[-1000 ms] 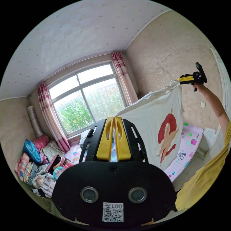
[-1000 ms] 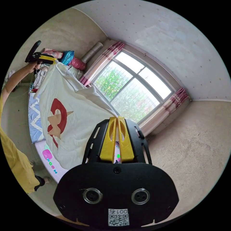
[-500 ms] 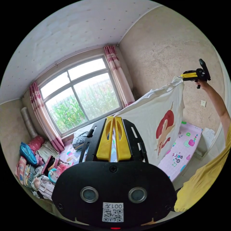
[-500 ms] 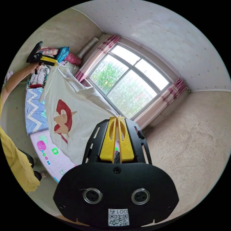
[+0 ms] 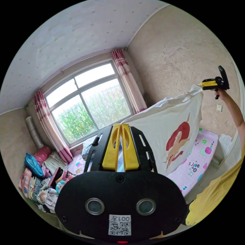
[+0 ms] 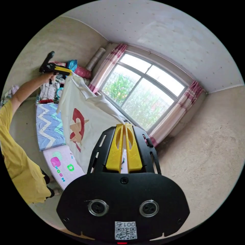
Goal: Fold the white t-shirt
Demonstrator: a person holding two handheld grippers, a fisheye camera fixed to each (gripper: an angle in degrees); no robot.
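Observation:
The white t-shirt (image 5: 163,130) with a red and tan print hangs spread in the air between both grippers, above the bed. In the left gripper view my left gripper (image 5: 121,125) is shut on one top corner of the shirt, and the right gripper (image 5: 208,84) pinches the other corner at arm's length. In the right gripper view my right gripper (image 6: 124,126) is shut on the white t-shirt (image 6: 86,120), and the left gripper (image 6: 63,71) holds the far corner in the person's raised hand.
A bed with a pink patterned sheet (image 5: 199,160) and a blue zigzag blanket (image 6: 48,125) lies below the shirt. A pile of bags, clothes and toys (image 5: 38,176) sits beside the window (image 5: 89,102). The person's yellow garment (image 5: 217,194) is at the edge.
Both views have swung a little; the shirt stays stretched between the two shut grippers, held high. The far gripper sits slightly lower and further out in each view.

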